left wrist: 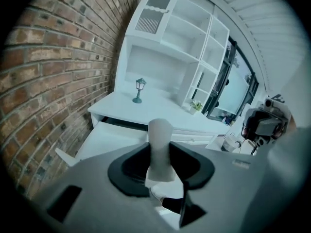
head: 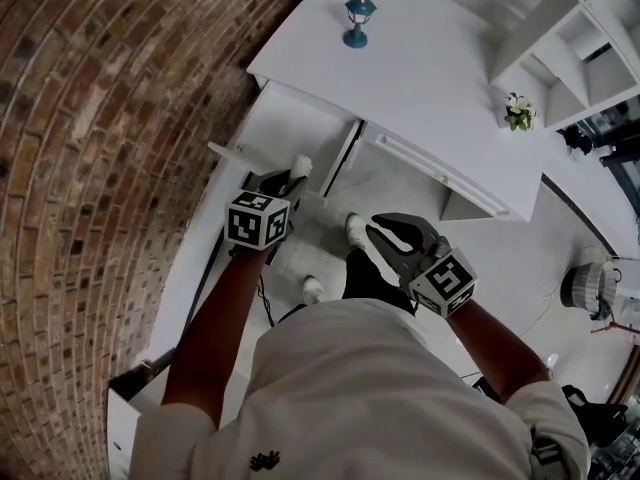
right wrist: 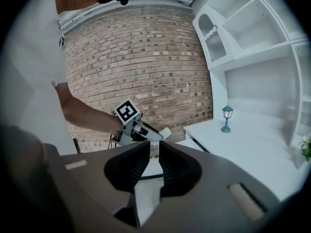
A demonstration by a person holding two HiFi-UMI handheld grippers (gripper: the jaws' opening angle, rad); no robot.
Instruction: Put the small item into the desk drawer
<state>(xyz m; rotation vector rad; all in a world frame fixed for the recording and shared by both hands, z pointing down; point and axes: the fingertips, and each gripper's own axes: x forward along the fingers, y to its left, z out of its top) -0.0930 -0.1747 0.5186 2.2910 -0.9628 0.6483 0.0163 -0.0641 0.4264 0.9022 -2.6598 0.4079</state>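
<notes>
Left gripper (head: pixel 290 176) pinching the small item (left wrist: pixel 160 147): jaws clamped on its lower part, top sticking up past the tips. Item is white, matte and smooth, a rounded post a bit wider at the base. No print that I can see. From my head view the small item sits just above the front edge of the open desk drawer (head: pixel 290 123), not in it yet.

Right gripper (right wrist: pixel 149 161) has its jaws nearly together with a thin gap, nothing in it. It's held lower and to the right, well apart from the drawer.

The drawer is pulled out and white inside, and I see bare bottom in the left gripper view.

The desk (head: pixel 420 78) is white with a flat top. A small blue lantern lamp (head: pixel 358 21) stands upright near its back left. A small potted plant (head: pixel 517 113) is at the right by the white shelf unit (head: pixel 590 38).

A red-brown brick wall (head: pixel 90 168) runs along the left, close beside the desk. The floor (head: pixel 400 183) is pale grey. Window area is far right in the left gripper view, too blurry to detail.
</notes>
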